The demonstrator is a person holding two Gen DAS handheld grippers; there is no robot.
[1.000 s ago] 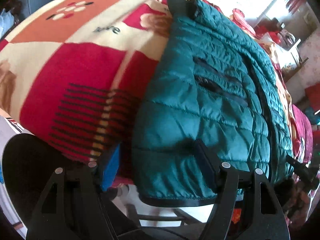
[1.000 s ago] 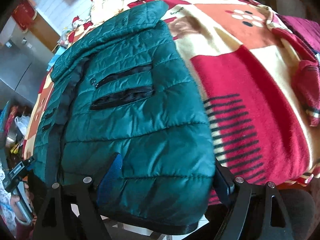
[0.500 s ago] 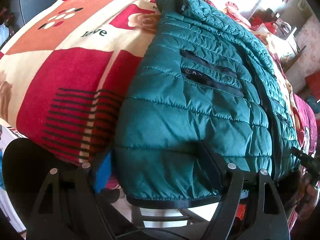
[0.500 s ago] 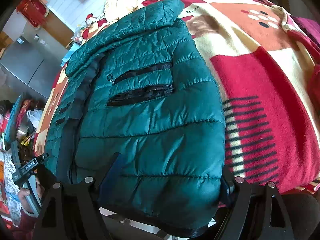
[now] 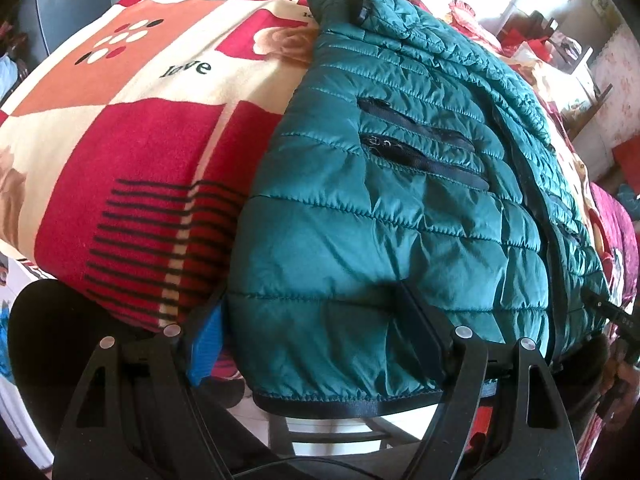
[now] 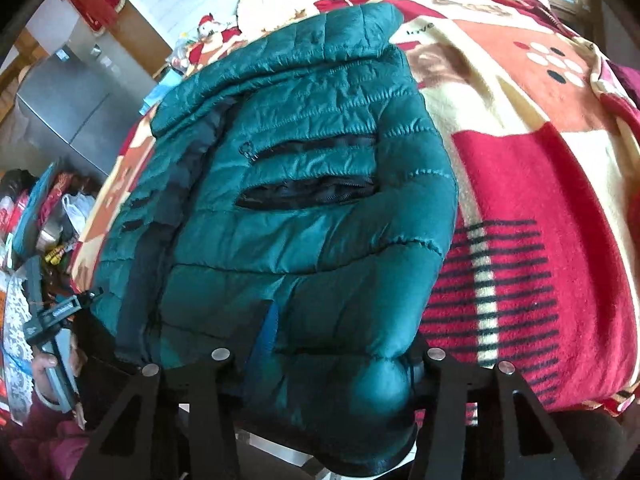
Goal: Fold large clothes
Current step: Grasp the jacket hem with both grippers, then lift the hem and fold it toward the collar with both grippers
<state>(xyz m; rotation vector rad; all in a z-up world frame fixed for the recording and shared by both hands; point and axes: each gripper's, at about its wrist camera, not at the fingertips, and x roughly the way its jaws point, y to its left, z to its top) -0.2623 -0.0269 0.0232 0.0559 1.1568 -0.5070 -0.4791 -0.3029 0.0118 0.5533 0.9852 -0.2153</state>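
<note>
Jacket (image 5: 380, 216) lies on patterned blanket (image 5: 132, 140), hem overhanging.

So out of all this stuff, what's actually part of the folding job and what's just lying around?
Part of the job:
- green puffer jacket
- left gripper, jaws astride the jacket's hem
- right gripper, jaws closing, hem bunched between them

Just lying about:
- red patterned blanket under the jacket
- grey cabinet
- white plastic bag

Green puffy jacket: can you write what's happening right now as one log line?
item: green puffy jacket on blanket | right tool: closing on hem, fabric bunched | left tool: open astride hem
</note>
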